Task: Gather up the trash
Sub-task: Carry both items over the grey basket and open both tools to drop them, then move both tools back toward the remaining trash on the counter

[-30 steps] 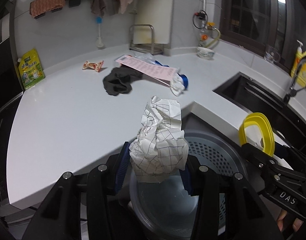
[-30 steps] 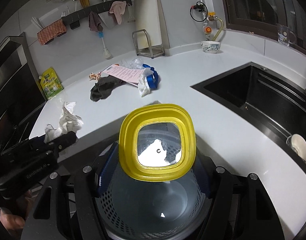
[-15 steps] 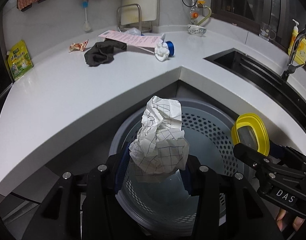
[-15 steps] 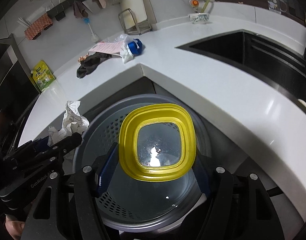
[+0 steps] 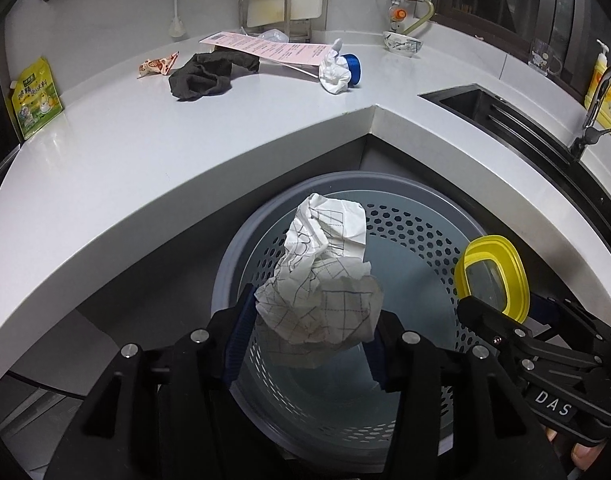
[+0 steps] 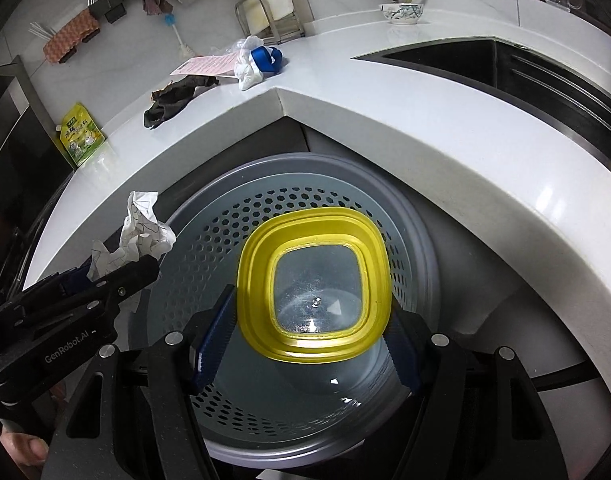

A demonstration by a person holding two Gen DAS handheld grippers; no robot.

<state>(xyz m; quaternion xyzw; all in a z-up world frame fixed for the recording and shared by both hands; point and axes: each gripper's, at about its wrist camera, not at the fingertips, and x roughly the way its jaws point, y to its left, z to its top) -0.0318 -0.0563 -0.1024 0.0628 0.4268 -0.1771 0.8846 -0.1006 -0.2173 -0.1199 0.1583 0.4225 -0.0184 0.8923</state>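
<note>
Crumpled paper (image 5: 321,288) between left fingers (image 5: 309,332), just loosening, above bin (image 5: 421,192). Yellow lid (image 6: 311,284) gripped wide by right fingers (image 6: 305,330), also above bin. Risk: paper catching on a pad, or dropping onto the rim. Behind bin, on desk (image 5: 117,152): dark cloth (image 5: 205,76), pink sheet (image 5: 265,46), wrapper (image 5: 157,66). Nothing blocking.

I see the white countertop (image 5: 145,160) carrying a dark cloth (image 5: 209,76), pink paper (image 5: 265,46), snack wrapper (image 5: 157,66) and green packet (image 5: 35,98).
</note>
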